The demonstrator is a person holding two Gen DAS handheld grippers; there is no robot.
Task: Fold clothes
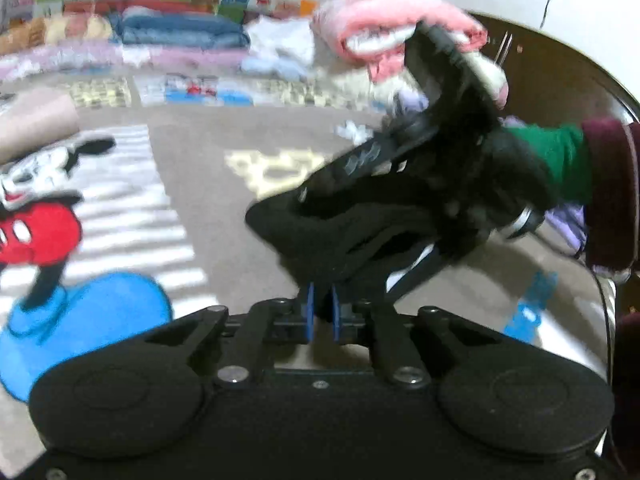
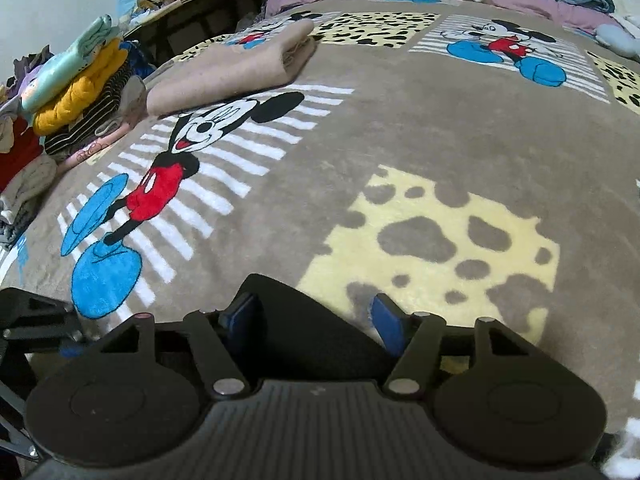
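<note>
My left gripper [image 1: 323, 312] is shut on a black garment [image 1: 340, 236] and holds it above the Mickey Mouse blanket [image 1: 208, 184]. The right gripper's body [image 1: 440, 152] shows beyond it in the left wrist view, held by a hand in a green and maroon sleeve. In the right wrist view my right gripper [image 2: 316, 316] is open, and a corner of the black garment [image 2: 308, 320] lies between its blue pads [image 2: 386, 322]. I cannot tell whether the pads touch it. A folded beige garment [image 2: 236, 68] lies on the blanket [image 2: 400, 128] at the far left.
A stack of folded clothes [image 2: 84, 80] stands at the left edge of the bed. Pink and white clothes [image 1: 400, 36] are piled at the back right in the left wrist view. Bedding [image 1: 184, 36] lies along the far edge.
</note>
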